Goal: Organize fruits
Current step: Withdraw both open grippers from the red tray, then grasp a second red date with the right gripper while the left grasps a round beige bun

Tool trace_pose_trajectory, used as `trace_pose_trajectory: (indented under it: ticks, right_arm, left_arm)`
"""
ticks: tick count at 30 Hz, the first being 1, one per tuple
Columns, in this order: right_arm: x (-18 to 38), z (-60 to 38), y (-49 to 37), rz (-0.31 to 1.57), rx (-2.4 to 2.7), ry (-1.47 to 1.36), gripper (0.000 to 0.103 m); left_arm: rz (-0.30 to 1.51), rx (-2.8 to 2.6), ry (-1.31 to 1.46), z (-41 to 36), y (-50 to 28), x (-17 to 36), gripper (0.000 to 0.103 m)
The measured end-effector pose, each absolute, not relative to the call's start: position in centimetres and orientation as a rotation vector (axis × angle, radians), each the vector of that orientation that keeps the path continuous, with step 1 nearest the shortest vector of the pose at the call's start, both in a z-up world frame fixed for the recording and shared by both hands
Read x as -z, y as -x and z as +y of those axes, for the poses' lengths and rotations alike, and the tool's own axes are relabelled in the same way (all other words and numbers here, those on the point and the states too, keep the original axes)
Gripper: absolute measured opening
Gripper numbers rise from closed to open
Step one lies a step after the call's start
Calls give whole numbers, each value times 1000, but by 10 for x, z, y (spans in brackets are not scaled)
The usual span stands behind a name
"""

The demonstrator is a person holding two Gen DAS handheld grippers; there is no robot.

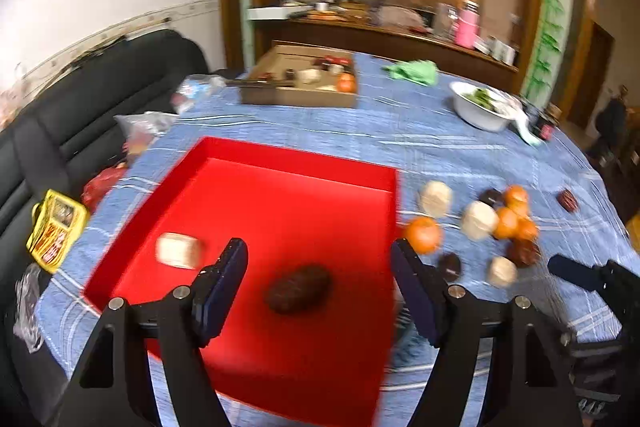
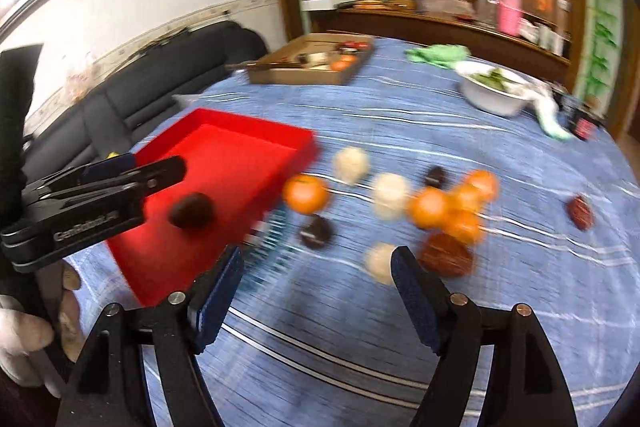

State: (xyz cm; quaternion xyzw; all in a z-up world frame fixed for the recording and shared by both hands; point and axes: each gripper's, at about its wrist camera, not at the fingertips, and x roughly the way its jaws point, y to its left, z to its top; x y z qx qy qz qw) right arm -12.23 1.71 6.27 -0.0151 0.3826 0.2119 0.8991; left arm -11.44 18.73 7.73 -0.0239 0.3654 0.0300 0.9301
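Observation:
A red tray point(image 1: 280, 163) lies on the blue tablecloth; it also shows in the right wrist view point(image 2: 256, 131). In it lie a dark brown fruit point(image 1: 298, 289) and a pale piece point(image 1: 178, 251). My left gripper point(image 1: 320, 267) is open and empty above the dark fruit point(image 2: 191, 211). Right of the tray lie loose fruits: oranges point(image 2: 306, 193), pale round ones point(image 2: 390, 193) and dark brown ones point(image 2: 446, 253). My right gripper point(image 2: 318, 279) is open and empty, low over the cloth in front of them. The frames are blurred.
A cardboard box point(image 1: 300, 75) with items stands at the back. A white bowl point(image 1: 480, 107) with greens and a green cloth point(image 1: 412, 71) lie at the back right. A black sofa point(image 1: 80, 115) and a yellow packet point(image 1: 56, 227) are to the left.

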Motion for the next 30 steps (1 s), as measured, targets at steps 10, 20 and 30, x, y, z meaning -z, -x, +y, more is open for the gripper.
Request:
trace_pose_trajectory:
  ticks: [10,20,30]
  right_arm:
    - [-45,-60,130,827,-309,-39,81]
    - [-36,-78,126,852,-292,-61,81]
    - [-29,-62,91,879,-294,0,79]
  left_arm:
    - [803,69,-14,130,113,-66,74]
    - [859,144,25,115,107,-49,74]
    - [876,218,53,106,101,-39,74]
